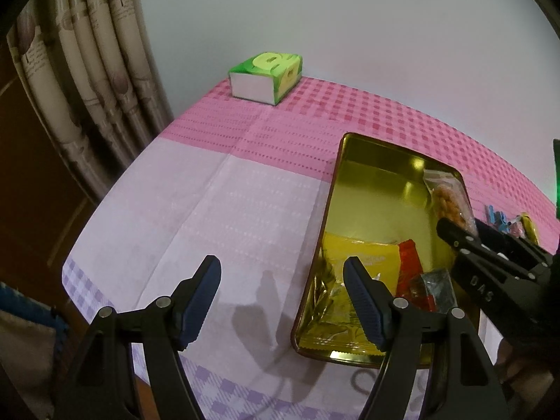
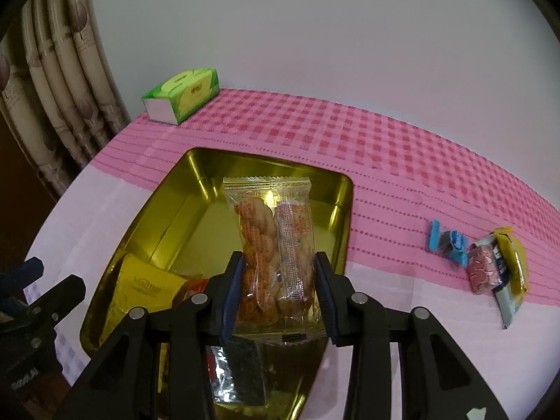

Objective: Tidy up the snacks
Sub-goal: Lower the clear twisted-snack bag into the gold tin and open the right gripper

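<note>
A gold metal tin (image 1: pixel 371 189) (image 2: pixel 196 189) lies open on the pink tablecloth. My right gripper (image 2: pixel 280 287) is shut on a clear packet of orange snacks (image 2: pixel 274 241) and holds it over the tin; the packet also shows in the left wrist view (image 1: pixel 446 196). Inside the tin lie a yellow packet (image 2: pixel 140 290) (image 1: pixel 364 255), a red packet (image 1: pixel 409 262) and a dark foil packet (image 2: pixel 241 371). My left gripper (image 1: pixel 281 280) is open and empty over the cloth, left of the tin.
A green tissue box (image 1: pixel 266 77) (image 2: pixel 182 94) stands at the table's back left by the curtain (image 1: pixel 80 87). Several loose snack packets (image 2: pixel 490 266) and a blue packet (image 2: pixel 444 241) lie on the cloth right of the tin.
</note>
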The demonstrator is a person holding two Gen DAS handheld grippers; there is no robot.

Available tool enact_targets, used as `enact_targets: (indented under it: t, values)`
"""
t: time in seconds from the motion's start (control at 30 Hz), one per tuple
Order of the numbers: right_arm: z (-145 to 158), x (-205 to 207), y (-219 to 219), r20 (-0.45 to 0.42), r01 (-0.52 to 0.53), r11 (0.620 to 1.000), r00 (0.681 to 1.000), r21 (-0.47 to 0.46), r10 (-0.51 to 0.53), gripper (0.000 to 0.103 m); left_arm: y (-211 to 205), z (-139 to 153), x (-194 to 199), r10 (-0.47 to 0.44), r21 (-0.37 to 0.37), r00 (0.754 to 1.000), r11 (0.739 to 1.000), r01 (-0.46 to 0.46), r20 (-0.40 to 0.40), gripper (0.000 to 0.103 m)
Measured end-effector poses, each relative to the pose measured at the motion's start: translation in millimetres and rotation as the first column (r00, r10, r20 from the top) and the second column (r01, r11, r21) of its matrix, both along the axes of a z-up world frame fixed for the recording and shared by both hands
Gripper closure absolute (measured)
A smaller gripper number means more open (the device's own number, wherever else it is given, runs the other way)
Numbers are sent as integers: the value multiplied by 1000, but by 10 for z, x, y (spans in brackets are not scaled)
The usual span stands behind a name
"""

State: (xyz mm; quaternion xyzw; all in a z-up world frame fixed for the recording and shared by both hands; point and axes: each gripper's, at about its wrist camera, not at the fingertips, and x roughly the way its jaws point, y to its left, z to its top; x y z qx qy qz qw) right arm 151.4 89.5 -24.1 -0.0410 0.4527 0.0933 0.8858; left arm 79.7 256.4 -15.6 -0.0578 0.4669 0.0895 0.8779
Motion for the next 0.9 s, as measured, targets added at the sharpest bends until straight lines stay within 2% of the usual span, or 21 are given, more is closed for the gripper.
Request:
enact_targets:
  t: [0.27, 0.8, 0.9]
  values:
    - [-179, 3, 78, -48, -4, 1000, 999, -6, 4, 67, 117, -41, 32, 64, -27, 998, 998, -64, -24, 30]
    - [-179, -16, 131, -53, -1, 1000, 999, -10, 0, 67, 236, -115, 46, 123, -29, 991, 992, -125, -57, 30]
    - [-169, 43, 161, -25, -6, 999, 1000, -33, 5, 67, 229, -112, 52, 122, -25, 991, 992, -124, -56, 30]
